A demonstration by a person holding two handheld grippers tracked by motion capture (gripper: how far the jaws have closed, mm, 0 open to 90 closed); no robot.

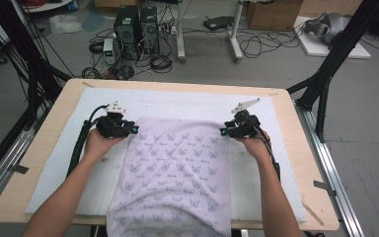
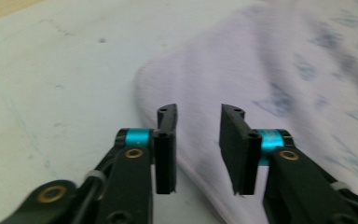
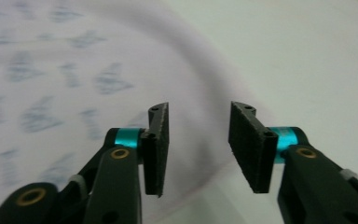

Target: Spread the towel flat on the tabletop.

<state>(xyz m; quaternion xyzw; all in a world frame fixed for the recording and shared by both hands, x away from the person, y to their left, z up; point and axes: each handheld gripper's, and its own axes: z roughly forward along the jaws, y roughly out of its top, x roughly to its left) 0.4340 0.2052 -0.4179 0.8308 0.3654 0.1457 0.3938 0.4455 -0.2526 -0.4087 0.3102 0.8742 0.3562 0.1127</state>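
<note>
- On the light wooden bench (image 1: 44, 148) lies a white padded mat (image 1: 103, 106), and on the mat a pale lilac cloth printed with small blue butterfly-like marks (image 1: 177, 168) is spread flat; its near end hangs over the bench's front edge.
- At the cloth's far left corner I hold my left gripper (image 1: 134, 129), pointing inward toward the cloth; its jaws stand apart with nothing between them.
- Seen from the left gripper view, my left gripper (image 2: 198, 116) hovers above the rounded corner of the cloth (image 2: 270, 84), with its edge running beneath the gap; the pads are clear of the fabric.
- At the far right corner I hold my right gripper (image 1: 223, 131), also pointing inward, jaws spread and gripping nothing.
- Seen from the right gripper view, my right gripper (image 3: 199, 114) hangs over the curved cloth corner (image 3: 74, 79), with bare mat (image 3: 307, 56) to one side.
- Both corners of the cloth rest on the mat, free of either gripper.
- Beyond the bench, on the grey floor, stand two black computer towers (image 1: 137, 27) among loose cables.
</note>
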